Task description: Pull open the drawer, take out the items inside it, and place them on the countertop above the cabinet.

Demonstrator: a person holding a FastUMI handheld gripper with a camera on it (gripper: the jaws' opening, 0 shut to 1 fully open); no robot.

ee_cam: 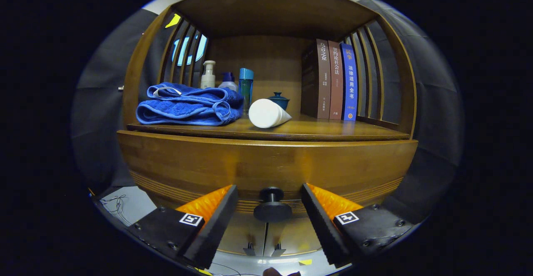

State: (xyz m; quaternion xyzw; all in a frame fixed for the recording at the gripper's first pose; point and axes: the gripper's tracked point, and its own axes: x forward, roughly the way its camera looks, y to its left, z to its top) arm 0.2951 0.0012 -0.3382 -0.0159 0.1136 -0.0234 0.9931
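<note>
- The drawer (266, 165) ran left to right across the middle of the frame, its wooden front closed flush and facing the camera; what lay inside it could not be told.
- Its dark round knob (272, 205) stuck out toward the camera at lower centre, sitting between the two fingers with a gap on each side.
- The claw (270, 207) stood spread, its fingers flanking the knob without touching it.
- On the tabletop (316, 132) above the drawer, a folded blue towel (189, 105) lay at centre left.
- A white tube (268, 113) lay on its side just right of the towel, wide end toward the camera.
- Behind them stood a pump bottle (207, 75), a blue-capped bottle (245, 85) and a small lidded teal cup (279, 100).
- Three books (336, 80) stood upright at upper right, spines facing forward.
- Slatted wooden sides closed the cabinet nook.
</note>
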